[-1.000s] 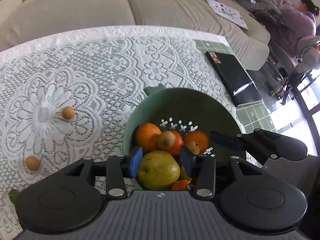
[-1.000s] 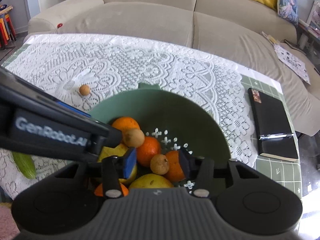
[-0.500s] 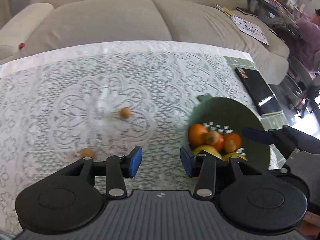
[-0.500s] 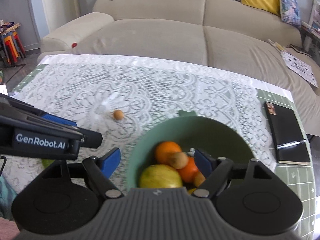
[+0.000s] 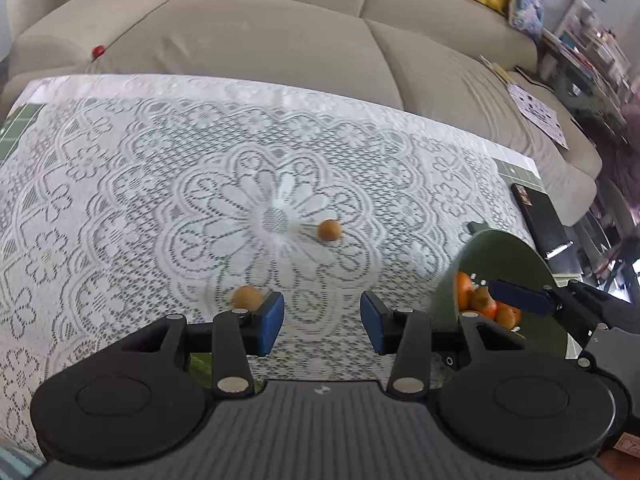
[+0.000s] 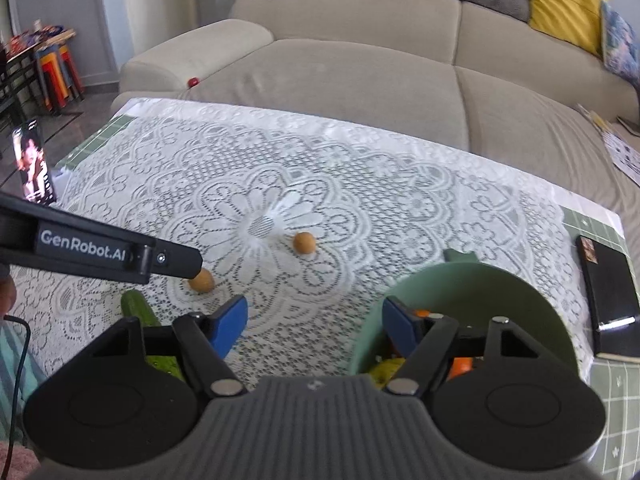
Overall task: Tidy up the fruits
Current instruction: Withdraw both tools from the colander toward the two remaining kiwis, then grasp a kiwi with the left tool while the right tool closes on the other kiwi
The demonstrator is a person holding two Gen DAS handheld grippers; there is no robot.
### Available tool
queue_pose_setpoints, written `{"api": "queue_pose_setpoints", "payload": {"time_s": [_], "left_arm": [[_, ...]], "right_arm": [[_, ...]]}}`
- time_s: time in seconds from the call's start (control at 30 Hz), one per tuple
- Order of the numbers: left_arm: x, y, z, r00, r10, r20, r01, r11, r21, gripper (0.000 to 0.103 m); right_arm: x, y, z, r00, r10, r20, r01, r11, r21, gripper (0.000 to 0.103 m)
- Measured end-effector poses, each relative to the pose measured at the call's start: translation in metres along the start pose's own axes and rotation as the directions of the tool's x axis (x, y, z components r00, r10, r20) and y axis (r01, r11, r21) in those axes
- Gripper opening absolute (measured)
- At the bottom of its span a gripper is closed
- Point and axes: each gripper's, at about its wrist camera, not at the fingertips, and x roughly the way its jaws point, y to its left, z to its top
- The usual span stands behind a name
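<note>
Left gripper [image 5: 322,322] jaws released, empty; near brown fruit [image 5: 247,297] sits beside left pad; centre over it, descend, close gently; right gripper [image 6: 314,326] released.

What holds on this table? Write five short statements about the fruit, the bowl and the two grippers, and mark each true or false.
1. Two small brown fruits lie loose on the lace cloth. True: the far fruit and the near fruit both sit outside the bowl.
2. The left gripper is shut on a fruit. False: its jaws stand open with nothing between them.
3. The bowl holds oranges. True: oranges show inside it.
4. The bowl is red. False: it is green.
5. The right gripper holds the cucumber. False: it is open and empty; the cucumber lies on the cloth at its left.
</note>
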Motion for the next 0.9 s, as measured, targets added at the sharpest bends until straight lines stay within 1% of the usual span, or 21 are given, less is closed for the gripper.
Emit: {"api": "queue_pose_setpoints", "payload": {"time_s": [0.07,0.17,0.23,0.3,0.4,0.57,0.73,0.9], "left_arm": [[0.003,0.007,-0.001,1.0,0.007,0.001,-0.007,1.0,-0.007,0.052],[0.007,0.016,-0.003,1.0,0.019,0.002,-0.019,1.0,-0.01,0.052],[0.011,0.022,-0.004,1.0,0.022,0.002,-0.022,1.0,-0.014,0.052],[0.015,0.028,-0.005,1.0,0.031,-0.002,-0.031,0.999,-0.016,0.052],[0.021,0.033,-0.007,0.999,0.045,-0.009,-0.045,0.999,-0.009,0.052],[0.034,0.034,-0.008,0.999,0.048,-0.022,-0.048,0.998,0.029,0.052],[0.051,0.033,-0.006,0.997,0.055,-0.046,-0.053,0.997,0.052,0.05],[0.07,0.041,-0.006,0.993,0.059,-0.101,-0.055,0.998,0.036,0.047]], "right_arm": [[0.005,0.005,0.001,1.0,0.013,-0.006,-0.013,1.0,-0.017,0.062],[0.014,0.009,0.003,1.0,0.026,-0.013,-0.026,0.999,-0.045,0.051],[0.019,0.011,0.003,0.999,0.034,-0.016,-0.035,0.998,-0.059,0.047],[0.024,0.012,0.004,0.999,0.051,-0.018,-0.052,0.997,-0.065,0.04],[0.033,0.015,0.006,0.997,0.067,-0.028,-0.069,0.995,-0.073,0.036],[0.049,0.017,0.009,0.996,0.08,-0.045,-0.085,0.991,-0.105,0.03],[0.064,0.013,0.014,0.995,0.083,-0.062,-0.089,0.99,-0.105,0.03],[0.079,0.012,0.018,0.993,0.087,-0.076,-0.094,0.99,-0.103,0.03]]}}
